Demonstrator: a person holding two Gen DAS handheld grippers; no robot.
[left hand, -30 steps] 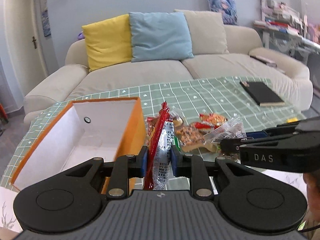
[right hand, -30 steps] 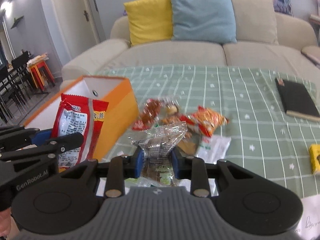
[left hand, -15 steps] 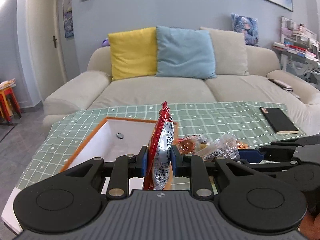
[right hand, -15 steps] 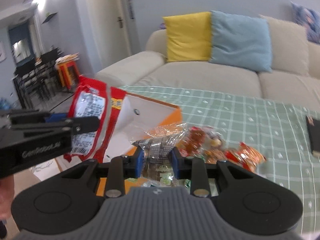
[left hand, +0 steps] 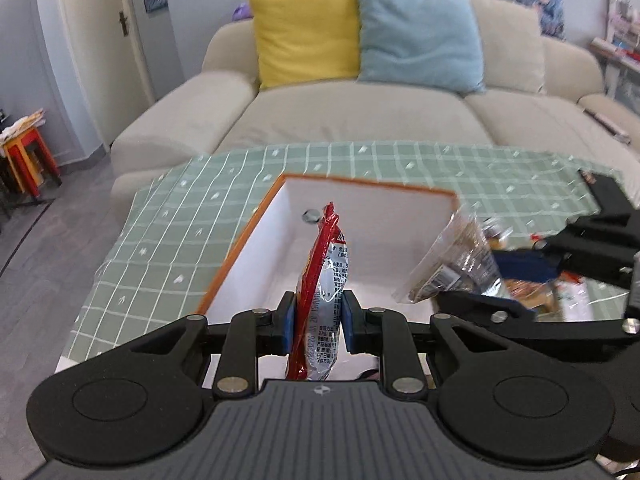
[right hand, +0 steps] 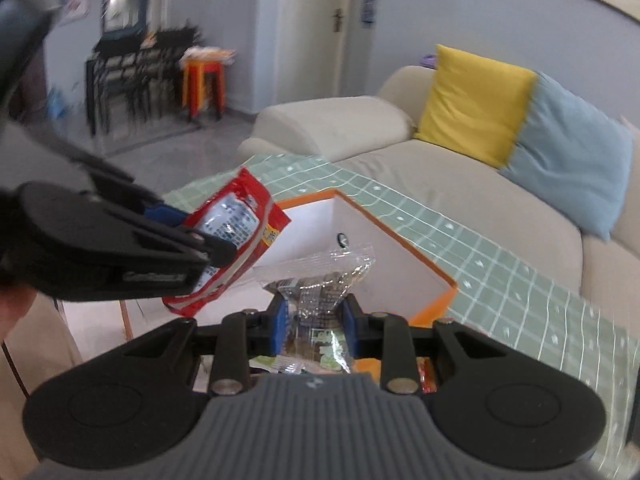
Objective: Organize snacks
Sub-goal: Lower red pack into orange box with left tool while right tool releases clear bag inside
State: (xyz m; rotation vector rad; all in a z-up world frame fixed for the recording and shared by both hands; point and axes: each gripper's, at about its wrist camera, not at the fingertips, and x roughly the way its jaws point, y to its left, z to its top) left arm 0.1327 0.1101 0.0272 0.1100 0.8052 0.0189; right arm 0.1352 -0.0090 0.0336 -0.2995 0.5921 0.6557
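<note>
The left gripper (left hand: 319, 322) has its fingers (left hand: 287, 322) clamped on a red snack packet (left hand: 322, 300), which stands on its edge between the blue pads. The packet hangs over the open orange box (left hand: 256, 236), near the box's near end. The inside of the box is white, and a small round hole (left hand: 310, 216) shows in its far wall.

The right gripper (right hand: 314, 326) has its fingers (right hand: 277, 326) clamped on a clear snack packet (right hand: 316, 280) with dark pieces inside. This packet is also over the box (right hand: 434, 304), close to its right wall; in the left wrist view the same clear packet (left hand: 452, 264) is just beside the red one, at its right, and they do not touch. In the right wrist view the red packet (right hand: 228, 236) is tilted and held from the left side by the left gripper (right hand: 212, 240).

The box stands on a surface with a green checked cloth (left hand: 168, 248), toward its left edge. More snacks (left hand: 528, 288) lie on the surface at the right of the box, partly hidden behind the right gripper (left hand: 496, 280). Behind the far edge of the surface there is a beige sofa (left hand: 360, 120) with a yellow cushion (left hand: 306, 30) and a blue cushion (left hand: 416, 34).
</note>
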